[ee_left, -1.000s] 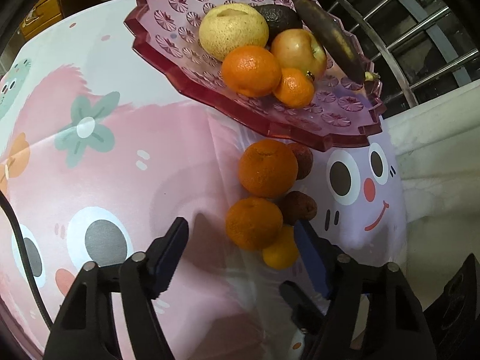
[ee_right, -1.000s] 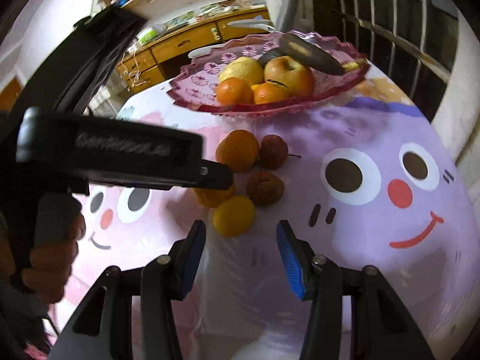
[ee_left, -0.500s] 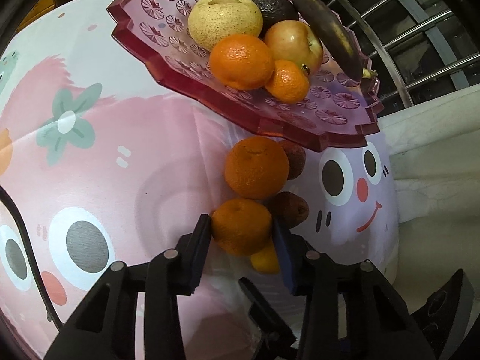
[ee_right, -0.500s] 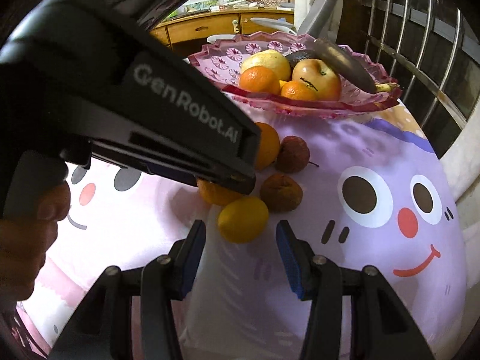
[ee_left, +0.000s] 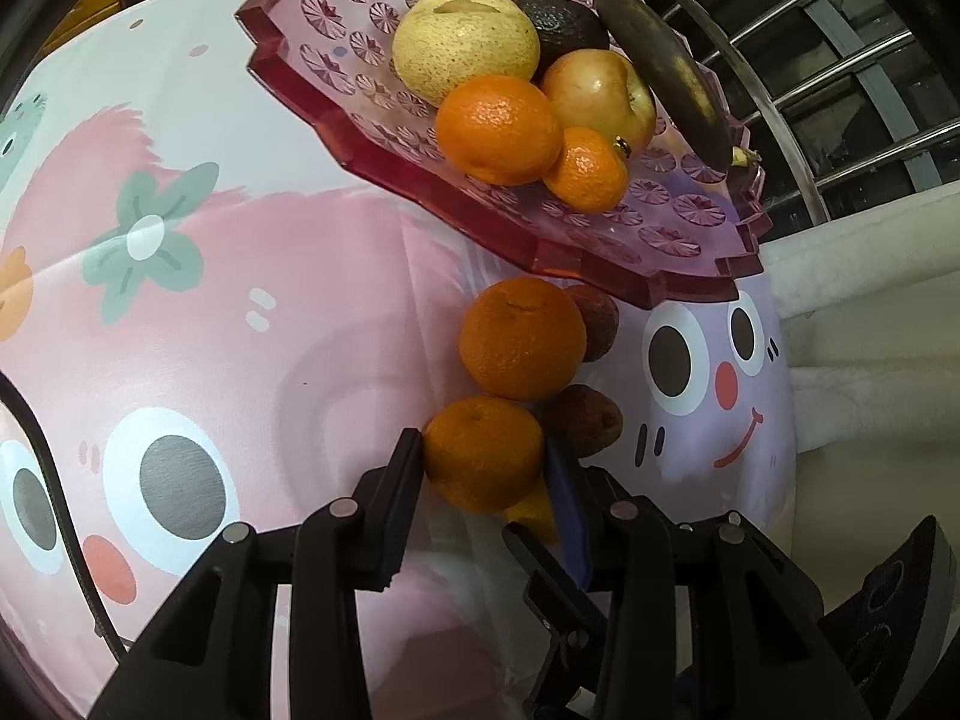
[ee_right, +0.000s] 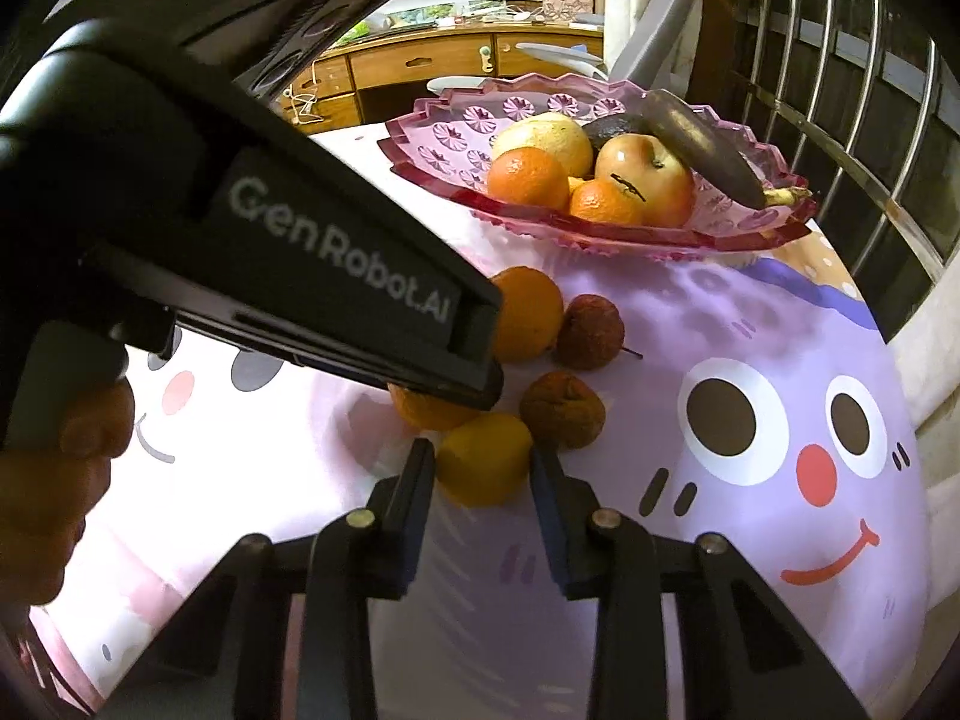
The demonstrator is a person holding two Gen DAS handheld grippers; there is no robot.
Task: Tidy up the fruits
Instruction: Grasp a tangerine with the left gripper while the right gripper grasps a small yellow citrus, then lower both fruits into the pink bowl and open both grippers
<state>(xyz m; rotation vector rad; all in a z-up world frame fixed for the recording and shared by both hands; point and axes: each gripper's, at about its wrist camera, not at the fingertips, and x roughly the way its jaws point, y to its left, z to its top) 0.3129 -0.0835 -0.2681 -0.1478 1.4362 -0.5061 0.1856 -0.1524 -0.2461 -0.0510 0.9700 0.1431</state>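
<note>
A: Left gripper (ee_left: 483, 465), state of fingers?
B: Clenched on a mandarin (ee_left: 483, 453), both pads flat against its sides, fruit resting on the worktop (ee_left: 252, 276) with the cartoon-print cloth.

A: Right gripper (ee_right: 483, 471)?
B: Closing at this moment around a yellow citrus (ee_right: 485, 459). Both fingers already touching the fruit's sides. Fruit low on the cloth, not visibly lifted.

A: Places, taking the pink glass dish (ee_left: 336, 138) as landmark?
B: Four loose fruits plus the yellow one, all on the cloth just in front of the dish's near rim. Closest to the rim: a large orange (ee_left: 521, 337), with a brown wrinkled fruit (ee_left: 597, 324) touching it on the side toward the railing. Next out from the dish: the gripped mandarin, with a second brown fruit (ee_left: 585, 421) just beside it. Farthest from the dish: the yellow citrus, partly hidden behind the mandarin in the left wrist view.

A: Inside the dish?
B: A pale pear (ee_left: 465, 45), an avocado (ee_left: 561, 21), an apple (ee_left: 600, 96), a dark banana (ee_left: 666, 69), two oranges (ee_left: 498, 129) piled toward the railing side.

A: Anything else?
B: Left gripper body crossing the right wrist view, a hand (ee_right: 60, 468) on its handle.
</note>
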